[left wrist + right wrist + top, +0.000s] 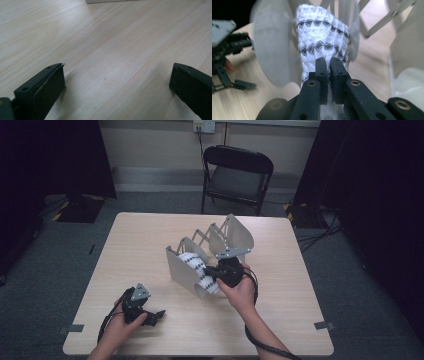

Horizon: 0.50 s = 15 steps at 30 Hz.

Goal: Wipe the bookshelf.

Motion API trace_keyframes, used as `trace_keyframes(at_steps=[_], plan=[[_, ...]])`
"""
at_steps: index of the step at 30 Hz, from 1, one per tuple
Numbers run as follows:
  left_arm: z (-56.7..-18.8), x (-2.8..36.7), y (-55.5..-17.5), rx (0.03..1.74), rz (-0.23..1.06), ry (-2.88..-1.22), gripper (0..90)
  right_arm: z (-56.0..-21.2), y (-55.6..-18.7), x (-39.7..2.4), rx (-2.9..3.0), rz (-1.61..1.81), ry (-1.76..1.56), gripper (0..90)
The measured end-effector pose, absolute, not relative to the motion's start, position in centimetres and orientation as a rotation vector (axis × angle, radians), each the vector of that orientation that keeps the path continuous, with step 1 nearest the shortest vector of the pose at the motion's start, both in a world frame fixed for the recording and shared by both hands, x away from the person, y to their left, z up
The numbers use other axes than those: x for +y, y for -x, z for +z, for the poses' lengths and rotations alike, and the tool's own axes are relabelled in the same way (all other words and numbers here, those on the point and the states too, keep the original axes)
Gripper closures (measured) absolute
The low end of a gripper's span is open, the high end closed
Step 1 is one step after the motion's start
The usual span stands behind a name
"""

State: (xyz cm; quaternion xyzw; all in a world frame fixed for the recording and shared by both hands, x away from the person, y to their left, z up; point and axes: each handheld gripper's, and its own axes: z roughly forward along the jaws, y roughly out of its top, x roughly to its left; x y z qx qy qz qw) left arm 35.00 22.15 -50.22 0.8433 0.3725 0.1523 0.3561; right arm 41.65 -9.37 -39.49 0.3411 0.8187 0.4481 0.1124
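right gripper [328, 62] jaws clamped tight on white cloth with black zigzag bands [322, 37], pinching its near edge; cloth sits draped in front slot of grey metal folding rack [210, 252] mid worktop [140, 245]. left gripper [150, 316] rests on worktop well left of rack, jaws wide apart, nothing between

Dim room, lit desk, soft close-ups

From above, the desk [150, 240] is evenly lit against dark curtains on both sides, and the grey rack [210, 255] casts only a faint shadow. In the right gripper view the rack's panels [269, 47] around the patterned cloth [322, 42] are blurred and washed pale. In the left gripper view soft shadows lie on the wood.
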Motion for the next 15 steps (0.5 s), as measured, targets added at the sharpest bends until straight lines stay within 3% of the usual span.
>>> trace_keyframes(at_steps=[7, 15], plan=[[-50.2, 22.1, -35.0, 0.962, 0.393, -2.178, 0.0, -35.4, -41.7, -9.2, 2.370, 1.344, -0.952, 85.7], [-50.2, 22.1, -35.0, 0.962, 0.393, -2.177, 0.0, -34.0, -41.3, -7.8, 2.386, 1.365, -0.917, 85.7]])
